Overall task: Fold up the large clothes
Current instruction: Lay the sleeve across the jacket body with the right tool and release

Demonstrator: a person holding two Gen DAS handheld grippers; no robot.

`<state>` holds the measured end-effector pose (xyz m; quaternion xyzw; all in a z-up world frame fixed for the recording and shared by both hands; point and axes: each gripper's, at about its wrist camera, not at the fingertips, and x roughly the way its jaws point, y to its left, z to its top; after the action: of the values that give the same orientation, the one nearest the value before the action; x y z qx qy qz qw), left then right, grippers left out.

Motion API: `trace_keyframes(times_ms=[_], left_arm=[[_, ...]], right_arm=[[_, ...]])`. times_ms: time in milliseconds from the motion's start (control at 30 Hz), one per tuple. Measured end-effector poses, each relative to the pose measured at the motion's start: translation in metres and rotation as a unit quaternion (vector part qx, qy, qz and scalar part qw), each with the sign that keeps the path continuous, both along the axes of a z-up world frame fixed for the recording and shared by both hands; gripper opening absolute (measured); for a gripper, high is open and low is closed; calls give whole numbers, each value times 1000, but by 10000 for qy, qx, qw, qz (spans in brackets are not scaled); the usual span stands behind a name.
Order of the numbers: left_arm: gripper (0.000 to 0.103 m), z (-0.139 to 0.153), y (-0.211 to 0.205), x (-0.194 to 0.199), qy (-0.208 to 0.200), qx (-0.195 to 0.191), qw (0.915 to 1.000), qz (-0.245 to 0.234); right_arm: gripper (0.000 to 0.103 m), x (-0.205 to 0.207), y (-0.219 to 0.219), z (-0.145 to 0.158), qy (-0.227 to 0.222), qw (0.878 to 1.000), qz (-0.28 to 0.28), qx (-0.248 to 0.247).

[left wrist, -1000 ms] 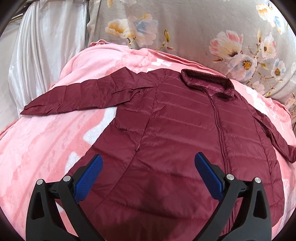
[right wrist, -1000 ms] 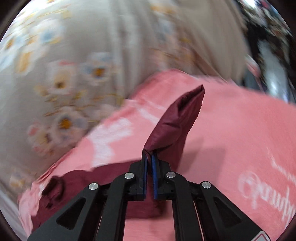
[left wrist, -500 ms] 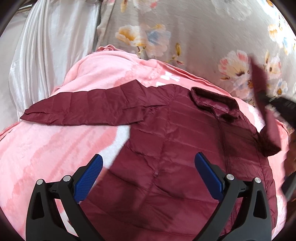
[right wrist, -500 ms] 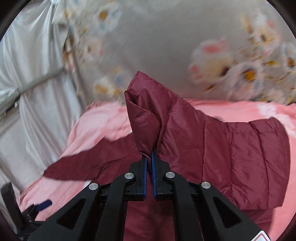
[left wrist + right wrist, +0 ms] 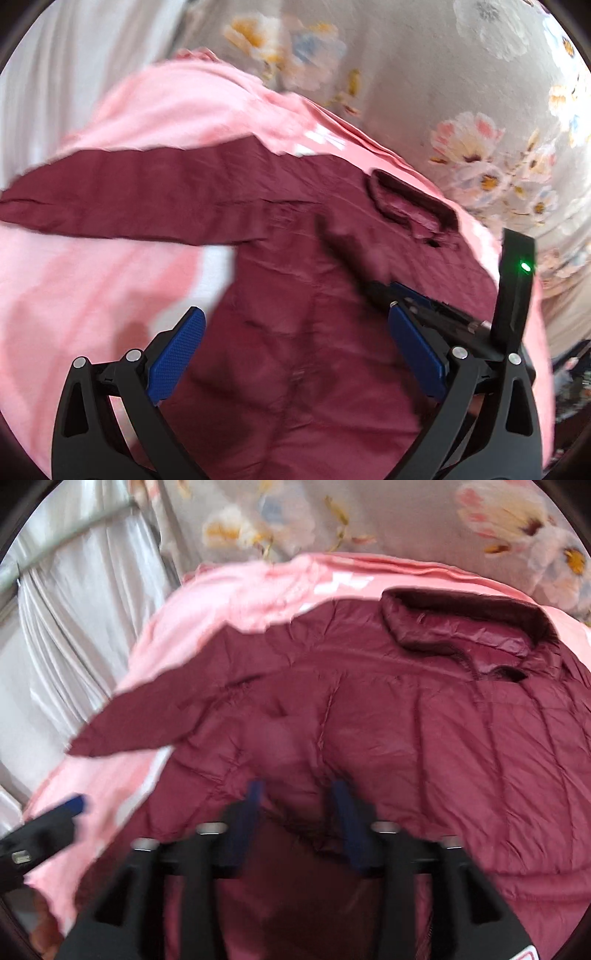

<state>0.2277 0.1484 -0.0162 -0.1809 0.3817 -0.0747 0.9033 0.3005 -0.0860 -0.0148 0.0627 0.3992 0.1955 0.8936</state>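
Observation:
A maroon puffer jacket (image 5: 295, 295) lies flat on a pink blanket, collar (image 5: 410, 201) toward the far side. Its left sleeve (image 5: 122, 195) stretches out to the left. Its right sleeve (image 5: 424, 746) is folded across the chest. My left gripper (image 5: 295, 350) is open and empty, hovering over the jacket's lower body. My right gripper (image 5: 295, 805) is open over the folded sleeve, blurred by motion; it also shows in the left wrist view (image 5: 424, 299) at the right. The jacket (image 5: 369, 738) fills the right wrist view.
The pink blanket (image 5: 92, 295) covers the bed. A grey floral sheet (image 5: 443, 74) lies behind it. White satin curtains (image 5: 74, 627) hang at the left. The other gripper's tip (image 5: 55, 816) shows at the left edge of the right wrist view.
My right gripper carried the right sleeve across the jacket's chest, then opened and let it go. My left gripper stayed open and drifted left toward the outstretched sleeve.

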Motion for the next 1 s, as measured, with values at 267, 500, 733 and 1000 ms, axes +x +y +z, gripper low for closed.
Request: trace_keyframes(times_ms=[267, 500, 733, 1000], left_arm=[[97, -33, -43, 69, 868, -985, 9893, -633], [55, -47, -64, 96, 1122, -767, 9897, -451], [4, -28, -65, 110, 817, -117, 9958, -390], [3, -49, -65, 114, 844, 348, 9949, -424]], right_arm=[[64, -64, -140, 19, -169, 9893, -1192, 820], [61, -72, -287, -16, 153, 9395, -3050, 1552], [3, -38, -324, -38, 314, 9094, -3435, 2326], [1, -42, -298, -23, -55, 9318, -3452, 1122]])
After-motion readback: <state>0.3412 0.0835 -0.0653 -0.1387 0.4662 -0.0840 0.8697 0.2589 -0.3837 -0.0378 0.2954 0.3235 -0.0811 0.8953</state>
